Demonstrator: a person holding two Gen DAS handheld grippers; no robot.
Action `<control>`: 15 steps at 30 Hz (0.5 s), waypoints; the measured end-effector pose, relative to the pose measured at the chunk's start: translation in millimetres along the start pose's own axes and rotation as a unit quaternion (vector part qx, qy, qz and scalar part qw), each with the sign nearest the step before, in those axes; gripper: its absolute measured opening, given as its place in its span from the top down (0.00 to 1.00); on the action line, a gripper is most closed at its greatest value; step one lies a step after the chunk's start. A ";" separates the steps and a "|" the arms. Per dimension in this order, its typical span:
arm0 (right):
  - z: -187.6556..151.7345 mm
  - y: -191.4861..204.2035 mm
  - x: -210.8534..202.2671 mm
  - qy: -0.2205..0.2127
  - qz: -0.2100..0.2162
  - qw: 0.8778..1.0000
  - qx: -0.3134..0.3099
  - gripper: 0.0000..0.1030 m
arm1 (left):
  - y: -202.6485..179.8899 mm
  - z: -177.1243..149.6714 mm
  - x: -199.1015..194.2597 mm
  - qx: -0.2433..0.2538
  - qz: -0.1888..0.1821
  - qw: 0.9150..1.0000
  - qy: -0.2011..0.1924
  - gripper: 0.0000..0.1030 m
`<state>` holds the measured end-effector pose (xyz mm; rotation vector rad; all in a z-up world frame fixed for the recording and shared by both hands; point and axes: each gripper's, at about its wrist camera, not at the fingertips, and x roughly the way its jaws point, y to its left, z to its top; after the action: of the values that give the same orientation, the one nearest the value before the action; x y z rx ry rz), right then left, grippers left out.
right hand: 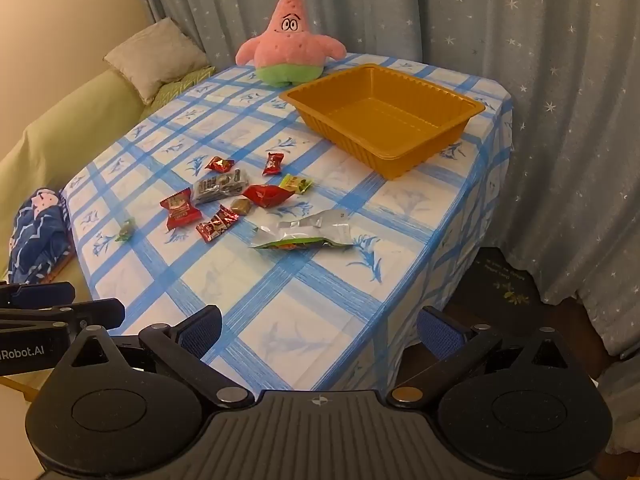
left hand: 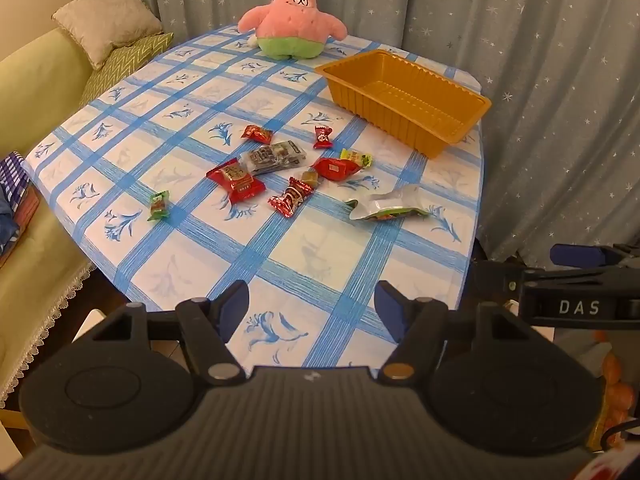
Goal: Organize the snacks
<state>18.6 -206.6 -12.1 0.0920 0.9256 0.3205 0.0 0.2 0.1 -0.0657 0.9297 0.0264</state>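
Note:
Several wrapped snacks lie loose in the middle of the checked tablecloth: a red square packet [left hand: 236, 180] [right hand: 180, 208], a dark bar [left hand: 274, 158] [right hand: 220, 188], a red pouch [left hand: 334, 168] [right hand: 268, 195], a silver pouch [left hand: 386, 205] [right hand: 308, 234], a small green candy [left hand: 159, 205] [right hand: 126, 230]. An empty orange plastic tray [left hand: 436, 136] [right hand: 400, 164] stands at the far right. My left gripper [left hand: 312, 300] is open and empty above the near table edge. My right gripper [right hand: 318, 330] is open and empty, also at the near edge.
A pink star plush toy [left hand: 294, 20] [right hand: 288, 44] sits at the table's far end. A green sofa with cushions [left hand: 108, 20] [right hand: 156, 56] runs along the left. Starred curtains [left hand: 540, 60] hang behind and right. The table [right hand: 472, 216] drops off at the right.

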 end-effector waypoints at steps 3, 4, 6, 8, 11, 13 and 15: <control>0.3 0.9 -0.3 0.000 -0.001 1.000 -0.001 0.00 | -0.1 -0.1 -0.3 0.001 0.001 1.000 -0.002 0.35; 0.4 1.1 -0.4 0.000 -0.002 1.000 -0.001 0.00 | -0.1 -0.1 -0.6 0.001 0.001 1.000 -0.002 0.35; 0.6 1.8 -0.7 0.000 -0.002 1.000 -0.002 0.00 | -0.4 -0.2 -1.2 0.001 0.001 1.000 -0.003 0.35; 0.8 2.0 -0.9 -0.001 -0.001 1.000 -0.001 0.00 | -0.7 -0.5 -1.8 0.002 0.002 1.000 -0.004 0.35; 0.8 2.7 -0.9 -0.001 -0.002 1.000 -0.002 0.00 | 0.0 0.0 -0.1 0.000 0.001 1.000 0.000 0.35; 0.8 2.5 -0.6 0.000 -0.001 1.000 -0.002 0.00 | 0.0 0.0 -0.2 0.000 0.001 1.000 0.000 0.35; 0.9 2.2 -0.2 0.000 0.000 1.000 -0.002 0.00 | -0.1 0.0 0.0 0.000 0.001 1.000 -0.001 0.35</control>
<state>18.7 -204.6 -11.0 0.0881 0.9243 0.3222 0.0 0.1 0.1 -0.0647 0.9282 0.0274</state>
